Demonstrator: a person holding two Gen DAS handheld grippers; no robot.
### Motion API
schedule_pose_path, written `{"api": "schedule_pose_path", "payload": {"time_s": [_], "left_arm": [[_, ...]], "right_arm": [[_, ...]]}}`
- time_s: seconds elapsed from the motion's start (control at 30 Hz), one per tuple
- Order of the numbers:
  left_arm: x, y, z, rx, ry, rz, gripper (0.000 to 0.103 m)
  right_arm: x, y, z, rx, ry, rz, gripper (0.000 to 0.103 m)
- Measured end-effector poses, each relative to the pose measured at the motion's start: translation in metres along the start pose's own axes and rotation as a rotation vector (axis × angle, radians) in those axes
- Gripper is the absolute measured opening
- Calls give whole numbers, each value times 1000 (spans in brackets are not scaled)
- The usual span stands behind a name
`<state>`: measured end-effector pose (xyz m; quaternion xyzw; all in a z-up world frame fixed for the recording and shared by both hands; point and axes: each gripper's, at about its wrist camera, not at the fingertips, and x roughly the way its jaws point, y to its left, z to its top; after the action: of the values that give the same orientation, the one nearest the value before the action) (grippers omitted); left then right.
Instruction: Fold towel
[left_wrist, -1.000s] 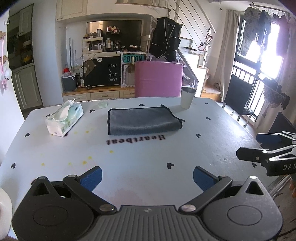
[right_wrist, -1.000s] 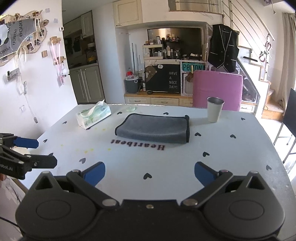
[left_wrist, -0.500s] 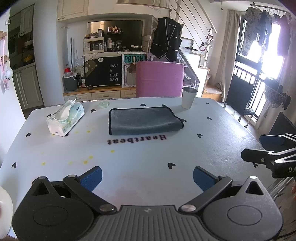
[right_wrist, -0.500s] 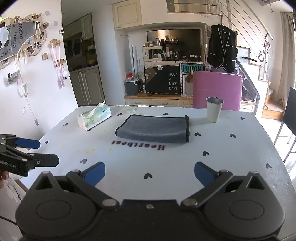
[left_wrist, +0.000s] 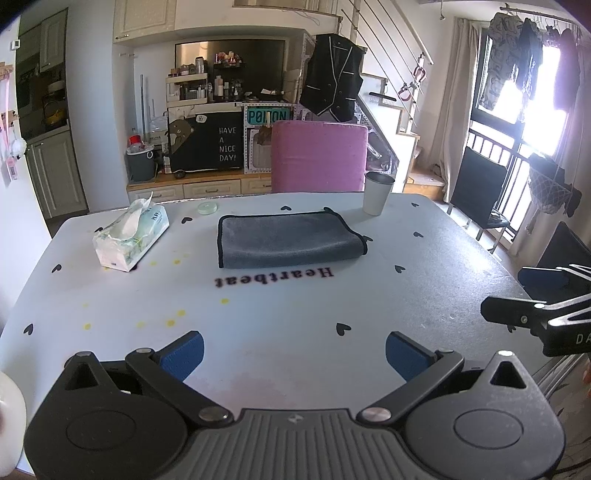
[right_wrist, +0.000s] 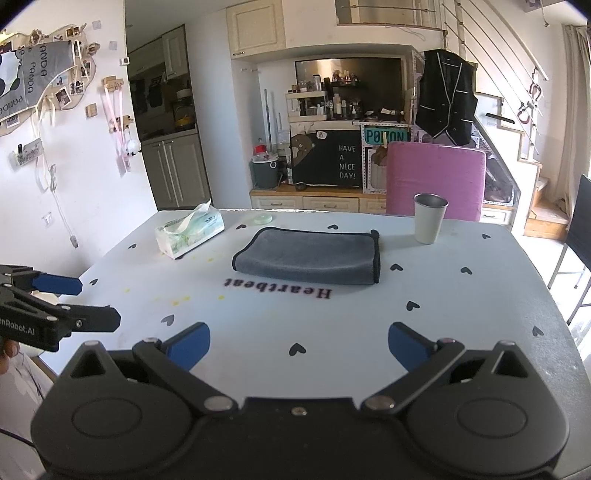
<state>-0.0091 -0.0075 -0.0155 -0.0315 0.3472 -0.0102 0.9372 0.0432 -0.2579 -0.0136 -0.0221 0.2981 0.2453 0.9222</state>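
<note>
Folded grey towel (left_wrist: 286, 242) lies flat — both grippers' jaws spread, holding nothing.

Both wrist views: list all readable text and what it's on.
"Heartbeat": table top, printed upside down from here.
"HAVE A NICE DAY!": black board behind the table.
"P0TION" (roughly): teal sign.
"enRobot.AI" (cut off): left gripper body.
"DA" (cut off): right gripper body.
"PANDA": wall banner.
Tissue pack print: too small.
</note>
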Motion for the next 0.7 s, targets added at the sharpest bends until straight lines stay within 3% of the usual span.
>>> {"api": "schedule_pose_path", "payload": {"time_s": [0.7], "left_arm": [[0, 0, 0, 0, -1, 0, 103]], "right_arm": [[0, 2, -1, 0, 2, 1, 103]]}}
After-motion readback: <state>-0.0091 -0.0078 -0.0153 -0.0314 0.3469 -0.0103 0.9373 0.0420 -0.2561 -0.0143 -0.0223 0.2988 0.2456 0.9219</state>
